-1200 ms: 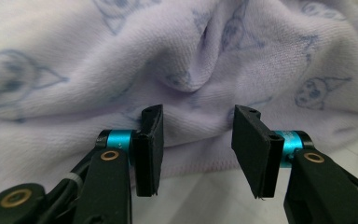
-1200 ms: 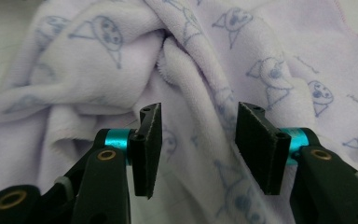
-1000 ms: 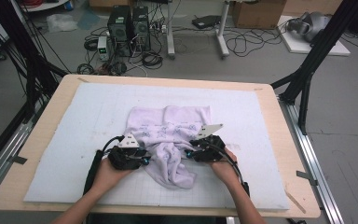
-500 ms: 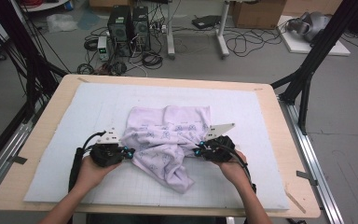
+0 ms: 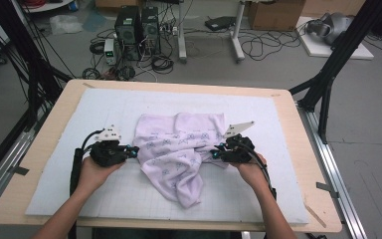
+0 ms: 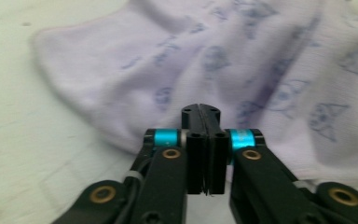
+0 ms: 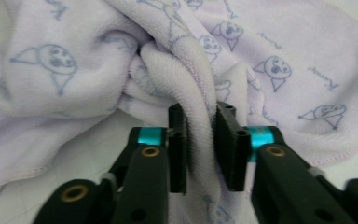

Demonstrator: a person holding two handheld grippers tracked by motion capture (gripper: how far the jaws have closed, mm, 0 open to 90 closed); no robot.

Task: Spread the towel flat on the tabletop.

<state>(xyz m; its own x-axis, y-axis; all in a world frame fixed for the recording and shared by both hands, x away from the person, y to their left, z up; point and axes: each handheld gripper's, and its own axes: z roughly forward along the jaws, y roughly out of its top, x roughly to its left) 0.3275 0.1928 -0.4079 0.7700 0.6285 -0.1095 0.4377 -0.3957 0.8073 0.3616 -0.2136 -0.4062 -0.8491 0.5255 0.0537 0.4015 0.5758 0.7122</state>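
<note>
In the left gripper view the pale lilac terry towel with blue cartoon prints is blurred and cut off at the top and right edges. Whether any cloth sits between the left gripper's meeting jaws cannot be told.

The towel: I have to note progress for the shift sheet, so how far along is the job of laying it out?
Done: both grippers are at opposite sides of the lilac towel. In hand: the right gripper pinches a thick fold; the left gripper shows its jaws shut at the towel's edge, with no cloth visible between them. Left: the towel lies bunched on the white mat, one end trailing toward the person, so spreading flat remains.
</note>
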